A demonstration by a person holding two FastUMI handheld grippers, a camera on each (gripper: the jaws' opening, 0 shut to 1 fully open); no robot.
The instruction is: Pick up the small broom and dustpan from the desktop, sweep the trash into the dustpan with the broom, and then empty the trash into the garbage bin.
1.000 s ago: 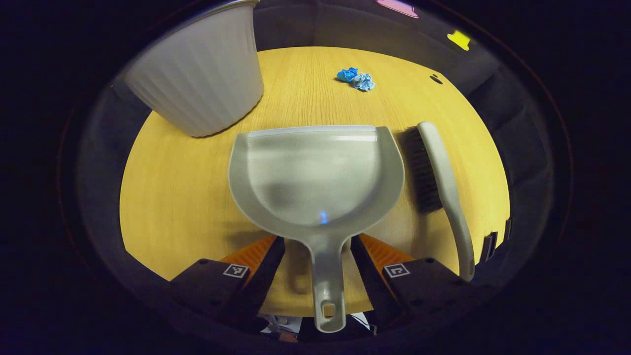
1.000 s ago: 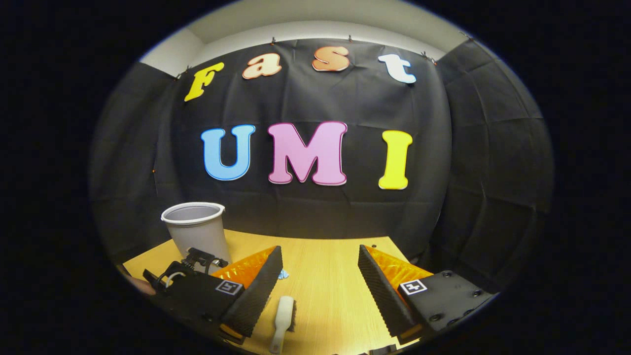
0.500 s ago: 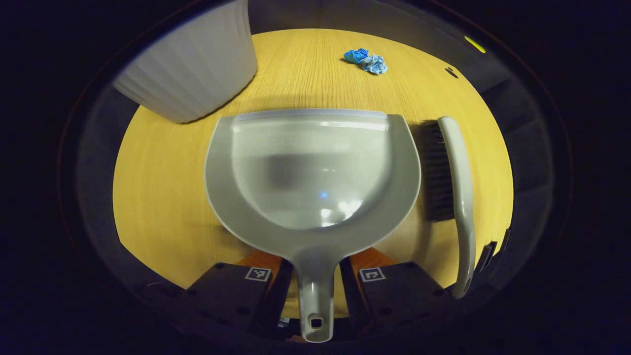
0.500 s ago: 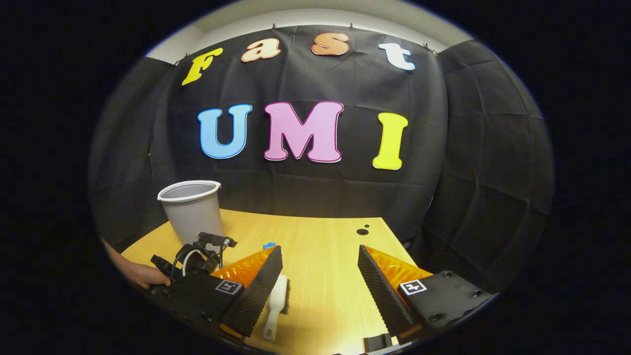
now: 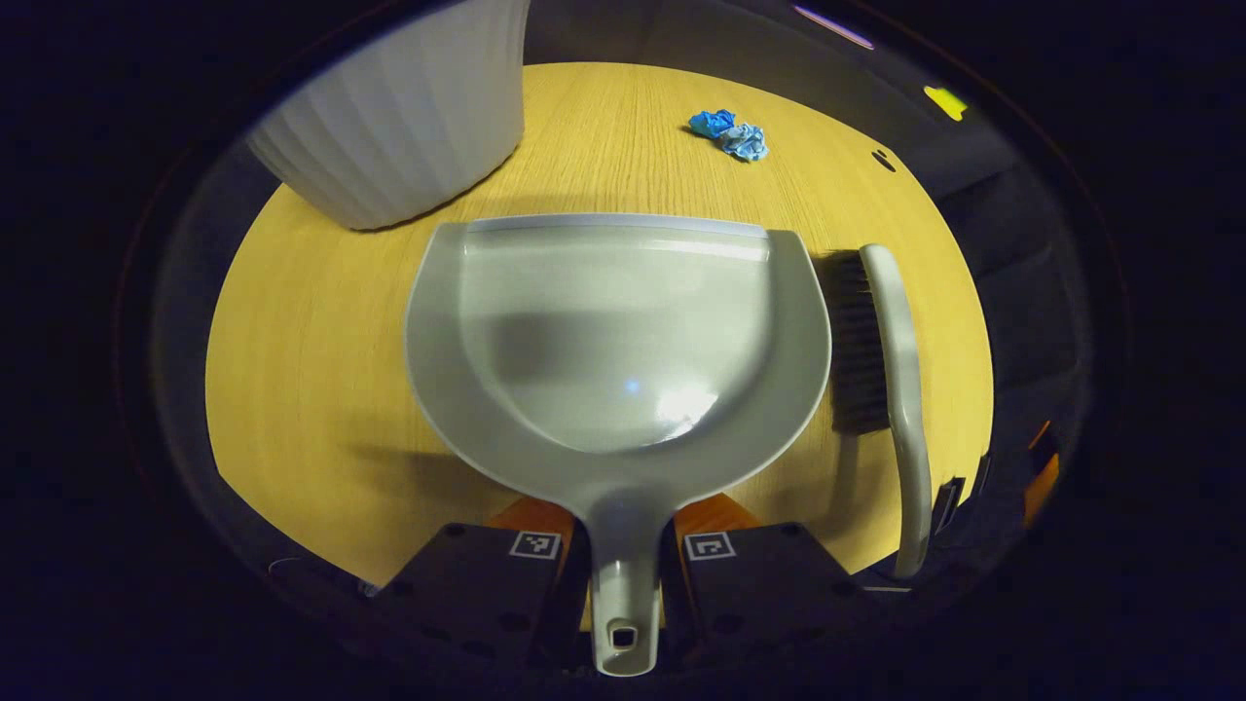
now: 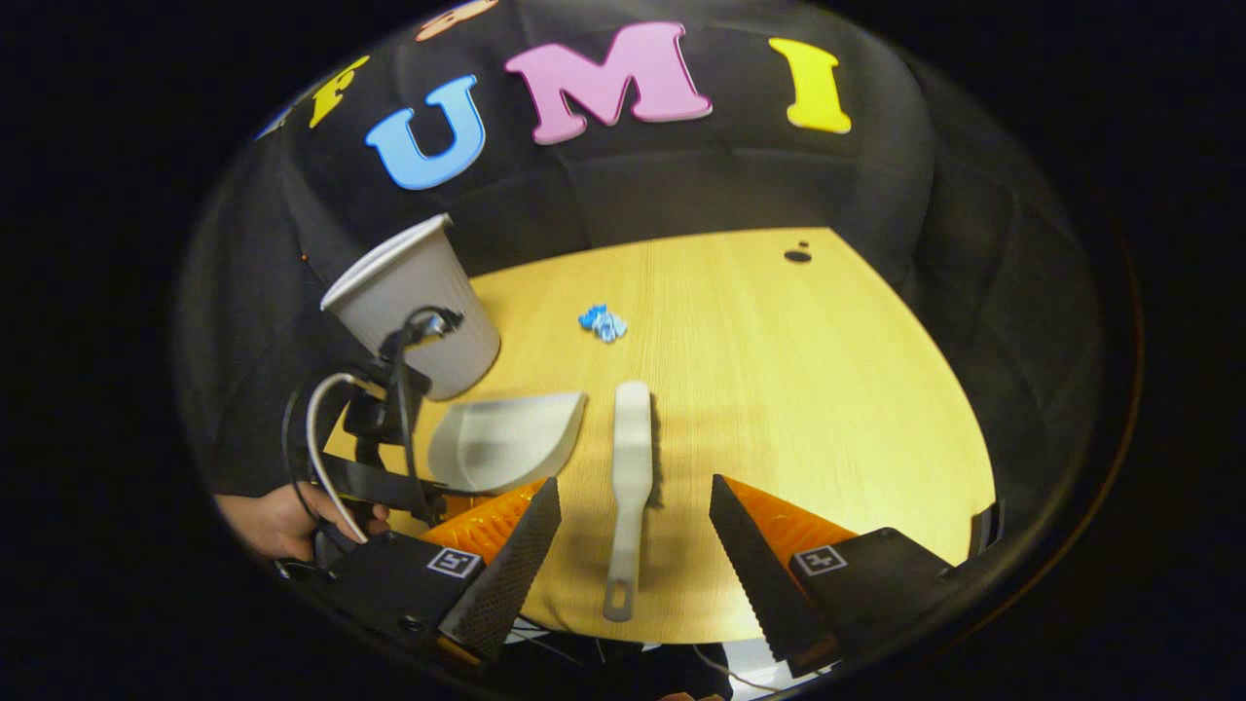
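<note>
Left gripper [image 5: 623,545] clamped on dustpan [image 5: 618,331] handle; right gripper [image 6: 633,545] wide open above broom [image 6: 630,467] on desk [image 6: 779,389].

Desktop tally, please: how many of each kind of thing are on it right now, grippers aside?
Dustpan: 1
Broom: 1
Garbage bin: 1
Crumpled blue paper scraps: 2, lying touching each other
Total: 5 things on the desktop
</note>
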